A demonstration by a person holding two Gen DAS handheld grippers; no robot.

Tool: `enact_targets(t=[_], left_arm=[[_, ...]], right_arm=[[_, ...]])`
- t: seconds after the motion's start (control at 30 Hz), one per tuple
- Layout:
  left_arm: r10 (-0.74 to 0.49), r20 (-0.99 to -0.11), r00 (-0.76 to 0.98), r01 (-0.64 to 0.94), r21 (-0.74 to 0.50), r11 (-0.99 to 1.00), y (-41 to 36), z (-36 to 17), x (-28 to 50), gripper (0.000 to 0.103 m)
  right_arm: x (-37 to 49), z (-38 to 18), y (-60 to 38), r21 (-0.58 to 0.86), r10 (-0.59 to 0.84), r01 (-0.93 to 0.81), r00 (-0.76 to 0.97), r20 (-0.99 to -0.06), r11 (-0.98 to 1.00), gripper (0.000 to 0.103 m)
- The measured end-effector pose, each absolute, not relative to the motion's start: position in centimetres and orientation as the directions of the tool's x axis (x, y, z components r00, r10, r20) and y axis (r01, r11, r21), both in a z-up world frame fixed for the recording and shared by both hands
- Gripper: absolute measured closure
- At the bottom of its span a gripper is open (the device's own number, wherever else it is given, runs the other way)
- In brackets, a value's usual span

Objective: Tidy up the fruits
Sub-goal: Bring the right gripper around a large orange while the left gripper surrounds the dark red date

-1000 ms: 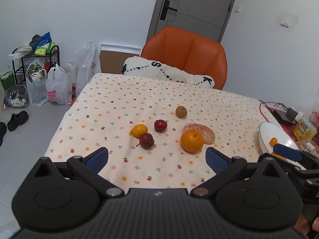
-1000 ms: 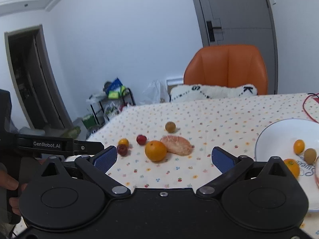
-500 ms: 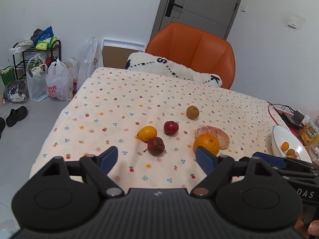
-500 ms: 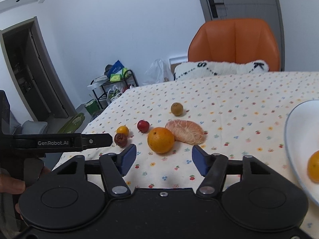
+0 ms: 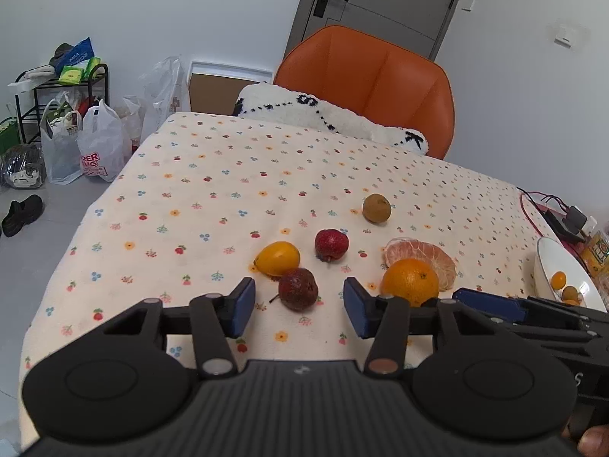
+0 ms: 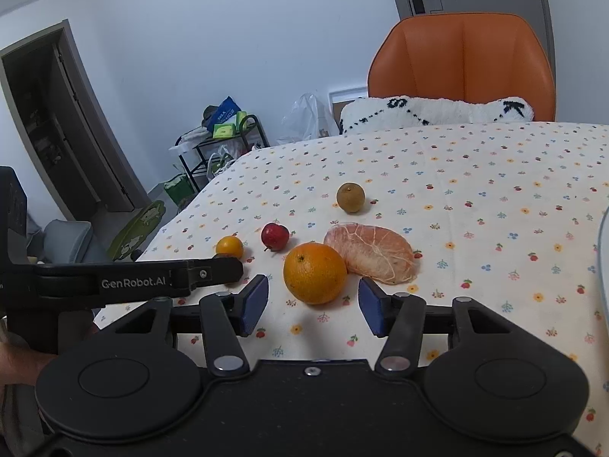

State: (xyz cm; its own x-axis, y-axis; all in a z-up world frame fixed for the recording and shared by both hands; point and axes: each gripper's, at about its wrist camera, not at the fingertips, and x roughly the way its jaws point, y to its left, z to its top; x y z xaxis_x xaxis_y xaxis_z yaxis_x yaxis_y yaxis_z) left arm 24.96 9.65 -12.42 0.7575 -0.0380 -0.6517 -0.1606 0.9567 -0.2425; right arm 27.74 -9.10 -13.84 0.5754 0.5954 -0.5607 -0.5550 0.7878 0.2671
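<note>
Left gripper (image 5: 297,306) hovers low over the cloth, jaws spread with nothing between them, lined up on the dark red fruit (image 5: 298,289), a small, dull, rough-skinned thing with a thin stem, sitting just shy of the blue pads. Touching its far side is the yellow-orange fruit (image 5: 277,258), smooth and egg-shaped, and there lies the risk: close off-centre and one pad could well nudge that neighbour and send it rolling toward the table edge. Next along, the glossy red fruit (image 5: 331,244) sits apart, and the matte brown round one (image 5: 376,208) farther back. Right gripper (image 6: 313,309), jaws also wide and empty, frames the whole orange (image 6: 315,272), firm and pebbled, which touches the peeled orange (image 6: 371,251), soft, bare and veined with white pith. A shove there might bruise it. On the far right, the white plate (image 5: 543,262) already holds a few small fruits.
</note>
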Motion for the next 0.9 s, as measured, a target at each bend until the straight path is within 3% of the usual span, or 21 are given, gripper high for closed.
enact_targets(t=[0.13, 0.4, 0.9], left_arm=[[-0.035, -0.656, 0.754, -0.156, -0.23, 0.961, 9.5, -12.8, 25.4, 0.056], [-0.023, -0.656, 0.754, -0.16, -0.218, 0.963, 9.6, -13.0, 25.7, 0.08], [-0.03, -0.635, 0.772, -0.159, -0.239, 0.958, 9.9, -11.6, 24.0, 0.081]], right_arm=[[28.3, -14.1, -8.8, 0.267, 0.592, -0.552, 0.573, -0.567, 0.79, 0.05], [28.7, -14.3, -8.3, 0.257, 0.586, -0.554, 0.571, -0.574, 0.792, 0.05], [29.0, -14.2, -7.2, 0.229, 0.574, -0.558, 0.584, -0.575, 0.797, 0.051]])
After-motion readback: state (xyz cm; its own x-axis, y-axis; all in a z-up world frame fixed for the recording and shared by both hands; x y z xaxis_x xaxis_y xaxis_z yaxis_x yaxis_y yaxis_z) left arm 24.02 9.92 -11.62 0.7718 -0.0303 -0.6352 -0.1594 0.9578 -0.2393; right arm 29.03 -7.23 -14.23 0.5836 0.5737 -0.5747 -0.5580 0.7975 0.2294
